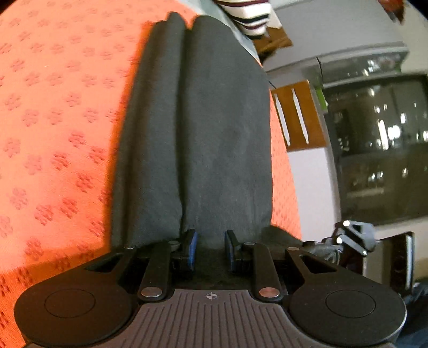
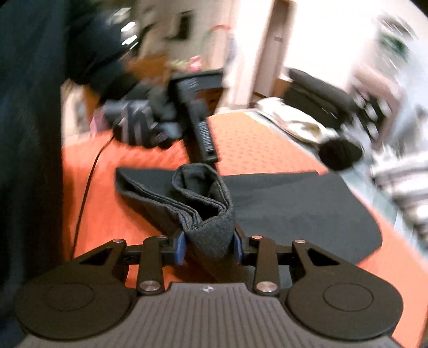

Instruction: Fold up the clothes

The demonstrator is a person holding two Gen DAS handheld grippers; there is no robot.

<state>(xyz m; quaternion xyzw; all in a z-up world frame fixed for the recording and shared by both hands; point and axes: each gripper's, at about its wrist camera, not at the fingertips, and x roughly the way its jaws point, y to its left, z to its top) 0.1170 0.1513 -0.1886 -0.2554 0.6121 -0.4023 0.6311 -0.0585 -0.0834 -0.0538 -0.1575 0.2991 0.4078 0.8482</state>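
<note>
A dark grey garment (image 1: pixel 198 128) lies folded lengthwise on an orange patterned bedspread (image 1: pixel 53 120). My left gripper (image 1: pixel 210 246) sits at its near end with the cloth between its blue pads, the jaws narrowly apart. My right gripper (image 2: pixel 210 247) is shut on a bunched, folded end of the same dark garment (image 2: pixel 203 203) and holds it lifted above the flat part (image 2: pixel 307 208). The left gripper (image 2: pixel 187 112) shows blurred beyond it.
A striped garment (image 1: pixel 248 18) lies at the far end of the bed. A white cabinet with a dark glass front (image 1: pixel 374 133) stands to the right. A light garment and a dark bundle (image 2: pixel 339 152) lie on the bed's far side. A black cable (image 2: pixel 88 182) runs along the bedspread.
</note>
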